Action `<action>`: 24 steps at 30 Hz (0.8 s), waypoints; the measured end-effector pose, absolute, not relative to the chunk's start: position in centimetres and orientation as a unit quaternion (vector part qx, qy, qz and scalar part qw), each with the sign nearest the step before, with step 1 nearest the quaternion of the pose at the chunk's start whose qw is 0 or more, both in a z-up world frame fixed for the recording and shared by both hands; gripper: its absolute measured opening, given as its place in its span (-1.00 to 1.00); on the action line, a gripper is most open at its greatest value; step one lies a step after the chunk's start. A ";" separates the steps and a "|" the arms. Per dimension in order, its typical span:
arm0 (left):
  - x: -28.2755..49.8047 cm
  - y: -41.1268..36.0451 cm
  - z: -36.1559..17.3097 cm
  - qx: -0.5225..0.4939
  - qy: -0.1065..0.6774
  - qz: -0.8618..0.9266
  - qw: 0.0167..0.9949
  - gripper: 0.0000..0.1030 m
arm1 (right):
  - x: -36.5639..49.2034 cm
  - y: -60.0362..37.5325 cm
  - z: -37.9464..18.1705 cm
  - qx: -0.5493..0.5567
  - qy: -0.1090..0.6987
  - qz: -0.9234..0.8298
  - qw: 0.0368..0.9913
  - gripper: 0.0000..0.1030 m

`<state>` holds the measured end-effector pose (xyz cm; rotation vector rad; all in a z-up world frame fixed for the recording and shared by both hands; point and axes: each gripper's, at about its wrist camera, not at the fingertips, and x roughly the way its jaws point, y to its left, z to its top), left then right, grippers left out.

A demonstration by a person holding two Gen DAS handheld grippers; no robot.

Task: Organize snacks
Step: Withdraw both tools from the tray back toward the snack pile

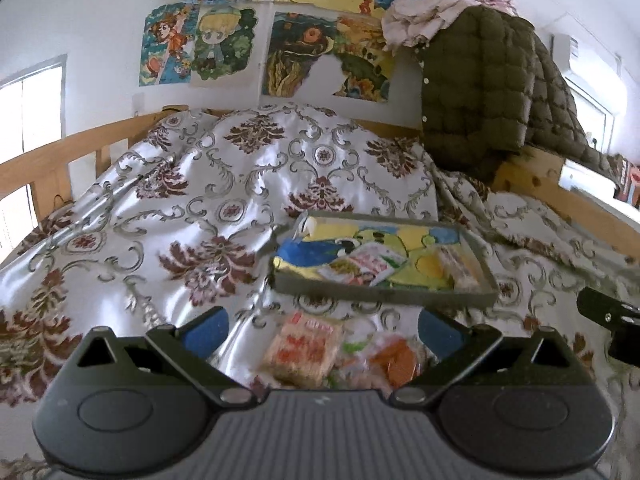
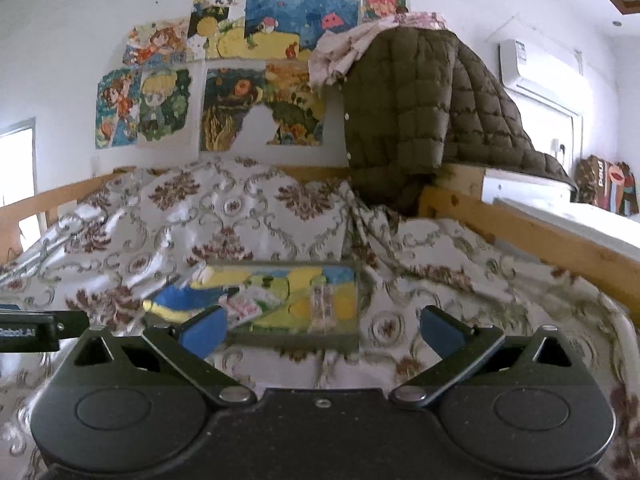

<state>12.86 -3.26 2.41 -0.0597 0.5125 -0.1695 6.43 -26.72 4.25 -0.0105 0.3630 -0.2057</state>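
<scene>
Both grippers stand over a bed spread with a floral quilt (image 1: 224, 184), and the tray (image 1: 384, 294) lying on it serves as the landmark. The left gripper (image 1: 320, 330) has its blue-padded fingers (image 1: 206, 330) spread wide with nothing between the pads; just below it, on the quilt nearer than the tray's front rim, lie loose snacks: a pale packet with red print (image 1: 302, 350) and, beside it to the right, a clear packet with an orange piece (image 1: 394, 362) inside. Neither touches the fingers. Inside the tray, whose floor is a yellow and blue cartoon picture, a pink-and-white packet (image 1: 370, 266) rests near the middle and a pale wrapped bar (image 1: 460, 268) lies against the right wall. The right gripper (image 2: 320, 330) is likewise spread wide and empty, hanging before the tray's front rim with its left finger crossing the tray's near left corner in its own view; that view is blurred. Beyond the tray, a brown quilted jacket (image 1: 484, 92) hangs over the wooden bed frame (image 1: 532, 178), and cartoon posters (image 1: 224, 44) cover the wall behind.
</scene>
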 end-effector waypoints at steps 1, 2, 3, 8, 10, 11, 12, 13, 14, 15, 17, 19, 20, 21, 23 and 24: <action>12.3 -3.1 2.2 -0.025 0.254 -0.084 0.963 1.00 | 6.1 -26.5 4.1 -0.008 0.185 -0.103 0.977 0.99; 11.8 -2.9 2.1 -0.022 0.255 -0.084 0.963 1.00 | 5.5 -26.3 3.9 -0.010 0.188 -0.105 0.976 0.99; 11.3 -2.7 2.0 -0.021 0.256 -0.083 0.963 1.00 | 5.0 -26.1 3.7 -0.012 0.192 -0.107 0.975 0.99; 9.1 -1.9 1.5 -0.011 0.261 -0.083 0.962 1.00 | 3.0 -25.4 3.0 -0.011 0.207 -0.109 0.972 0.99; 8.3 -1.6 1.3 -0.006 0.264 -0.081 0.961 1.00 | 2.4 -25.0 2.7 -0.011 0.214 -0.108 0.971 0.99; 8.0 -1.5 1.2 -0.005 0.265 -0.080 0.961 1.00 | 2.0 -24.8 2.5 -0.013 0.218 -0.108 0.970 0.99; 7.6 -1.3 1.1 -0.003 0.267 -0.078 0.961 1.00 | 1.7 -24.6 2.3 -0.014 0.222 -0.108 0.969 0.99; 7.3 -1.2 1.0 -0.002 0.269 -0.076 0.960 1.00 | 1.5 -24.5 2.3 -0.015 0.226 -0.107 0.968 0.99; 6.9 -1.0 0.8 0.000 0.271 -0.075 0.960 1.00 | 1.2 -24.3 2.1 -0.017 0.230 -0.105 0.967 0.99; 6.6 -0.8 0.6 0.000 0.274 -0.073 0.959 1.00 | 1.0 -24.1 2.0 -0.020 0.234 -0.104 0.966 0.99; 5.9 -0.4 0.2 -0.003 0.281 -0.066 0.957 1.00 | 0.6 -23.6 1.8 -0.031 0.242 -0.106 0.964 0.99; 5.4 -0.1 -0.1 0.002 0.287 -0.056 0.956 1.00 | 0.3 -23.2 1.6 -0.038 0.245 -0.103 0.963 0.99; 5.1 0.0 -0.3 0.006 0.287 -0.053 0.956 1.00 | 0.2 -23.1 1.5 -0.040 0.248 -0.103 0.962 0.99; 5.0 -0.1 -0.2 0.010 0.288 -0.049 0.956 1.00 | 0.1 -22.9 1.4 -0.042 0.251 -0.103 0.961 0.99; 4.7 -0.2 -0.3 0.020 0.287 -0.044 0.957 1.00 | 0.0 -22.6 1.2 -0.046 0.259 -0.101 0.960 0.99; 4.7 -0.2 -0.3 0.023 0.287 -0.042 0.957 1.00 | 0.0 -22.4 1.1 -0.048 0.263 -0.099 0.959 0.99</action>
